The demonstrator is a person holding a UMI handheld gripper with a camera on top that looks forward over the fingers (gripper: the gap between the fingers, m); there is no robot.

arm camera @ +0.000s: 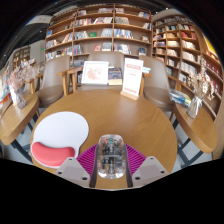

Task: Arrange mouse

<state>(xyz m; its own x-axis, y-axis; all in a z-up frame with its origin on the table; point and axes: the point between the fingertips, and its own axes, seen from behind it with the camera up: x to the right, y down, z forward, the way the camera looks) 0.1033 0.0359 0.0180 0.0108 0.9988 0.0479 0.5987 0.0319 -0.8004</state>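
Observation:
A clear see-through mouse (111,157) sits between my gripper's (111,160) two fingers, whose magenta pads (88,157) press on both of its sides. The gripper is shut on the mouse and holds it over the near part of a round wooden table (110,112). A white mouse mat with a red wrist rest (57,135) lies on the table to the left of the fingers.
Books stand upright (132,76) and lie (95,71) at the table's far side. Chairs (51,83) ring the table. Bookshelves (100,30) fill the back wall and the right side. A second wooden table edge (14,115) is at the left.

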